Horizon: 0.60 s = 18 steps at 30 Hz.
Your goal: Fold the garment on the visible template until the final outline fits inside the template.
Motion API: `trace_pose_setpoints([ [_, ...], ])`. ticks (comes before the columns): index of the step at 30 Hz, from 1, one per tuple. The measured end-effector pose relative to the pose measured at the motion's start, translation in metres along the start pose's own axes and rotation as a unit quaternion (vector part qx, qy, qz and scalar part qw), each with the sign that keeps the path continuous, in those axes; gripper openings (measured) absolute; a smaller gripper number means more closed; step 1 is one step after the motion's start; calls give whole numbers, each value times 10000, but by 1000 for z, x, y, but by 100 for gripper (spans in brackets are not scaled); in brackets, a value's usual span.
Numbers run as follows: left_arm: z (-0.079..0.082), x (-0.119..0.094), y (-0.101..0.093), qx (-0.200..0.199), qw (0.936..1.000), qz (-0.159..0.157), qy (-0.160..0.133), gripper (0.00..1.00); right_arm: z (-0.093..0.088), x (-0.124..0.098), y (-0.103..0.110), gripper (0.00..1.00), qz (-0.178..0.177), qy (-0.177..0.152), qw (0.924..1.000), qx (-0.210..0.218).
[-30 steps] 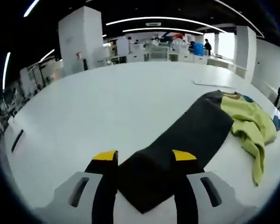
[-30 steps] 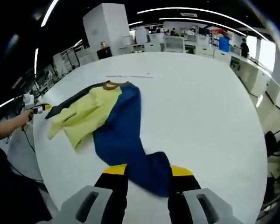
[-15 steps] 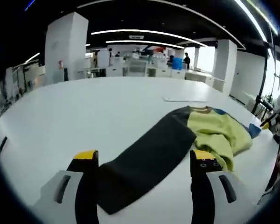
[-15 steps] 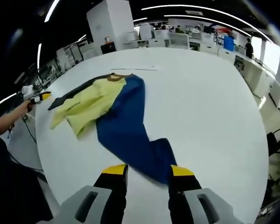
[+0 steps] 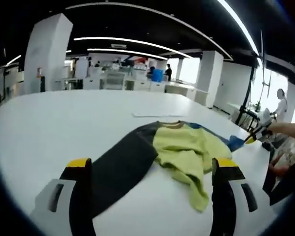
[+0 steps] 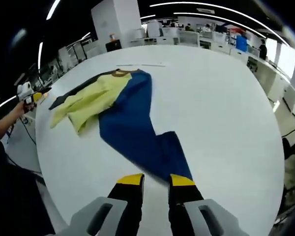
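Note:
A long-sleeved garment lies spread on the white round table [image 6: 221, 108]. Its yellow-green body [image 5: 187, 152] is bunched in the middle, with a dark grey sleeve [image 5: 118, 167] and a blue sleeve [image 6: 132, 128] stretched out to either side. My left gripper [image 5: 152, 164] is wide open, and the grey sleeve's end lies flat between its jaws. My right gripper [image 6: 156, 181] has its jaws close together with a small gap, at the blue cuff [image 6: 179, 164]. A thin pale sheet [image 6: 137, 65] lies beyond the collar [image 6: 120, 73].
In the left gripper view the right gripper [image 5: 255, 133] is held by a hand at the table's right edge. In the right gripper view the left gripper [image 6: 27, 92] is at the left edge. Desks, pillars and people stand far behind.
My left jaws have opened wide and let go of the grey sleeve, and that view has swung towards the body. My right jaws have narrowed and drawn back to the blue cuff.

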<state>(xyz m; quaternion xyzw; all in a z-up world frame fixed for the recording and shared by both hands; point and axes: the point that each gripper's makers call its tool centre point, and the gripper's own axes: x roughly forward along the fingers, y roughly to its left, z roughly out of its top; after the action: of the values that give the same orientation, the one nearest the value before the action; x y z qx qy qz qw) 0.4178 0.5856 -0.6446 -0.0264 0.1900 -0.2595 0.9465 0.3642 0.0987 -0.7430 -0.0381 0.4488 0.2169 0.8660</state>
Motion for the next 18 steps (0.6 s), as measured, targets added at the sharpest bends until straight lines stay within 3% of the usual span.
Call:
trace_pose_setpoints([
  [6,0,-1,-17,196,9996,-176,102,99,-2,3,0,8,-50,3,9999,-118],
  [9,-2,-3,-23,283,9993,-218,147,99,-2,4,-1,0,-77,-15,9998,-167],
  [18,-1,-6,-38,423,9984,-336,164,99,0,-2,8,0,1,-129,9999,-87],
])
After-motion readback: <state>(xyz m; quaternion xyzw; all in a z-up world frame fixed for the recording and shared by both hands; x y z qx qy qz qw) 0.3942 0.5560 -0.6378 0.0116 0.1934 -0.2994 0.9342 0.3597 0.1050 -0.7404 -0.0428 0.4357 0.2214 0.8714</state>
